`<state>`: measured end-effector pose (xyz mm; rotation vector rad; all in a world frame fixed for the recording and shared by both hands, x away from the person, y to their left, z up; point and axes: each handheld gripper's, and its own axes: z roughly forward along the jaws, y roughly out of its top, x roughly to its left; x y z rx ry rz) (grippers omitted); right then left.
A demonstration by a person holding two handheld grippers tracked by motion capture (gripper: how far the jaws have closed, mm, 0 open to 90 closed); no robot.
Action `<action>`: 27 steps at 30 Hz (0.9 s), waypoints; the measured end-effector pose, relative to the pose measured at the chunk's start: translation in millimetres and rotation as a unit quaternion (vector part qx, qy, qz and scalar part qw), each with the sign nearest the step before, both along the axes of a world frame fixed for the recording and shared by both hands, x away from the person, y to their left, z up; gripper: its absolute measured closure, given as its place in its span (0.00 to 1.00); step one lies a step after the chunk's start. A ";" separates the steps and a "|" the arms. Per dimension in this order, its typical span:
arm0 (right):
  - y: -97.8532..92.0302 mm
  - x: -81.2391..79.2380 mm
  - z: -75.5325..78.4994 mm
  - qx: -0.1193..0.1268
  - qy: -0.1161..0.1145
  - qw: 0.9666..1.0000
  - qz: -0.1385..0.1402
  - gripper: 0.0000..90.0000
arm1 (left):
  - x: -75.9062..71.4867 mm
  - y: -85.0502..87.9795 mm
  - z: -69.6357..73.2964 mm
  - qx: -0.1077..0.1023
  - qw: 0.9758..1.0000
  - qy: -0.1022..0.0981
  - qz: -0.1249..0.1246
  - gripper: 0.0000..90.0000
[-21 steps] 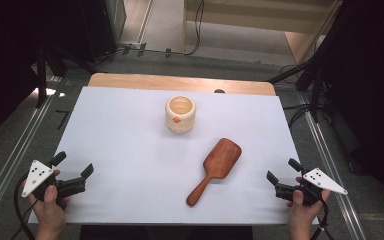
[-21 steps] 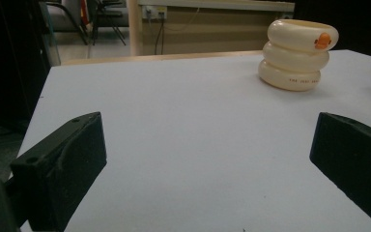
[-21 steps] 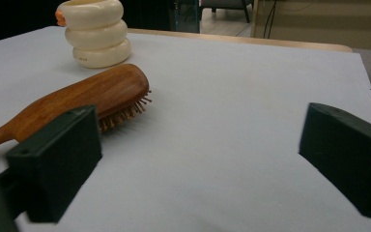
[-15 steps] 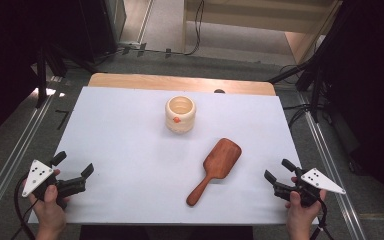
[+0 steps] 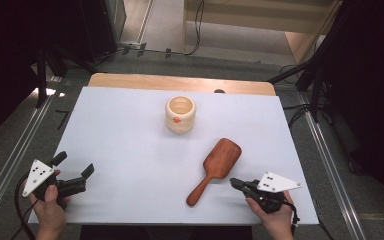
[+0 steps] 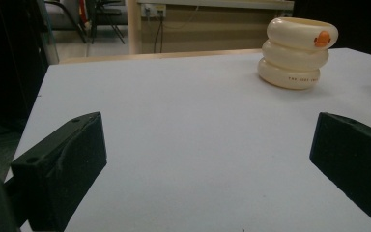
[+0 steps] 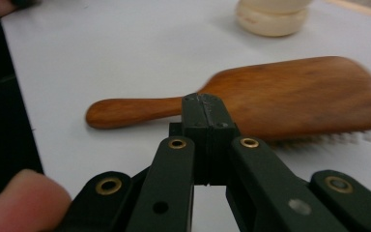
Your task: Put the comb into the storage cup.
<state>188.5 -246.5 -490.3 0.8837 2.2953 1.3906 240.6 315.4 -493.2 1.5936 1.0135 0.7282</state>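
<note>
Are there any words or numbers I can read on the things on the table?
One line of small dark print runs along the bottom ring of the cream cup: too small and blurred to read for sure.
The orange spot near the cup's rim is a mark, not a word.
The wooden hairbrush bears no text.
The grey plate on the right hand-held gripper has dark dots, no letters.

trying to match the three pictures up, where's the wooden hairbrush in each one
High view: wooden hairbrush right of centre on the white table, handle toward the near edge.
Left gripper view: not in it.
Right gripper view: hairbrush across the middle, just beyond the shut right hand-held gripper.
Shared landmark: the cream ringed cup.
</note>
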 end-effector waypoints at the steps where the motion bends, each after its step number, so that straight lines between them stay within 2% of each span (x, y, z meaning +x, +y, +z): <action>1: 7.3 1.8 -1.2 -0.005 0.005 1.000 0.010 0.98 | 0.0 0.0 0.0 0.000 1.000 0.000 0.000 0.00; 3: 14.1 3.6 -2.7 -0.012 0.008 1.000 0.017 0.98 | -0.1 0.0 0.0 0.001 1.000 -0.001 -0.001 0.00; 4: 20.2 5.1 -4.4 -0.020 0.012 0.999 0.025 0.98 | -0.2 0.1 0.0 0.001 1.000 -0.001 -0.002 0.00; 5: 30.2 8.0 -8.9 -0.039 0.017 0.999 0.032 0.98 | -0.4 0.1 -0.1 0.002 1.000 -0.001 -0.002 0.00; 6: 30.2 8.0 -8.9 -0.039 0.017 0.999 0.032 0.98 | -0.5 0.1 -0.1 0.002 1.000 -0.001 -0.001 0.00; 7: 36.6 10.5 -14.0 -0.046 0.030 0.998 0.039 0.98 | -0.6 0.0 -0.1 0.002 1.000 -0.001 -0.001 0.00; 15: 51.8 15.4 -24.3 -0.082 0.042 0.995 0.037 0.98 | -0.5 -0.9 -0.1 0.005 1.000 0.000 0.000 0.00; 16: 57.1 17.7 -26.2 -0.097 0.046 0.994 0.035 0.98 | -0.4 -1.7 -0.2 0.007 1.000 -0.001 -0.001 0.00; 21: 64.3 24.6 -25.9 -0.088 0.053 0.994 0.033 0.98 | -0.6 -4.0 -0.1 0.017 1.000 -0.001 0.000 0.00; 27: 71.2 30.7 -25.8 -0.089 0.054 0.994 0.031 0.98 | -0.7 -5.3 -0.1 0.022 1.000 -0.002 0.000 0.00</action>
